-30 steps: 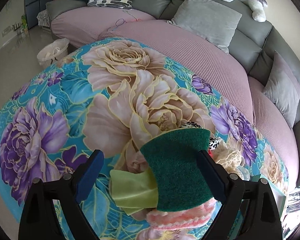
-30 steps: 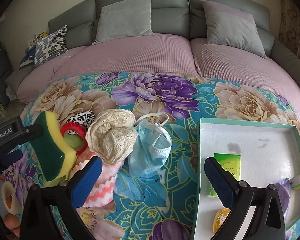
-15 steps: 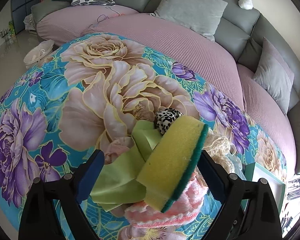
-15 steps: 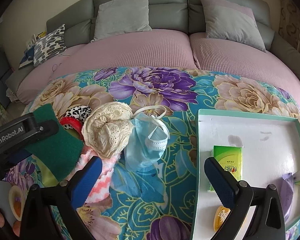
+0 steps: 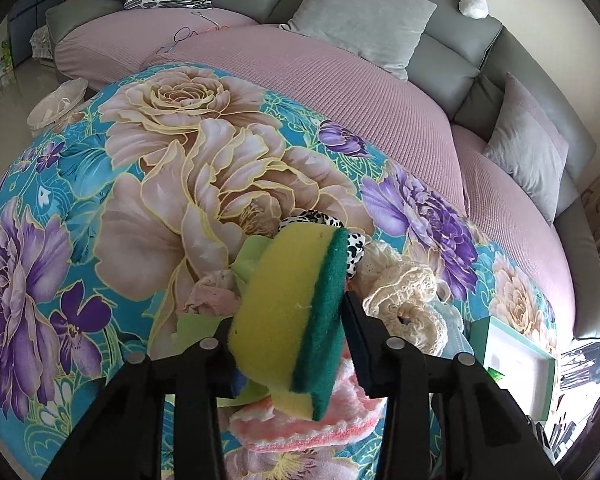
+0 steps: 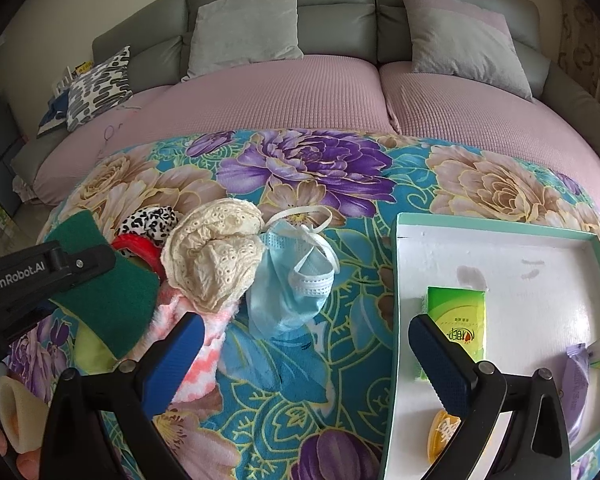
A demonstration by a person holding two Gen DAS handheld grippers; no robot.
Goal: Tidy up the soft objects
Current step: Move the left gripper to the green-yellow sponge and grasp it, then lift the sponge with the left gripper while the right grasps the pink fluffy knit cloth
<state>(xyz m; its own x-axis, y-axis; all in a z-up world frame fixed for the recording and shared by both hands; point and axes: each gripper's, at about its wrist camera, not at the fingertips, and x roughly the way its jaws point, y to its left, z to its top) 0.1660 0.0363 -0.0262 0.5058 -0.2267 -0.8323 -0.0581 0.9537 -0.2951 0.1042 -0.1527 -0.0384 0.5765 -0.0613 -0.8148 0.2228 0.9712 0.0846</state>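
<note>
Left wrist view: left tool (image 5: 292, 340) closing on the sponge (image 5: 296, 312) wedged upright between its jaws.

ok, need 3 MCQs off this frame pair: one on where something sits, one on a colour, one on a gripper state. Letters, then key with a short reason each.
1. Where is the green packet?
A. inside the white tray
B. on the sofa seat
C. under the face mask

2. What colour is the scouring side of the sponge?
A. red
B. dark green
C. white

3. What is between the fingers of the left gripper?
A. nothing
B. the sponge
C. the face mask

Key:
1 A: the packet lies on the tray's white floor, inside its teal rim.
2 B: a dark green layer backs the yellow foam.
3 B: the jaws are closing with the sponge between them; the blue face mask lies on the floral cloth, and the right gripper is open and empty.
</note>
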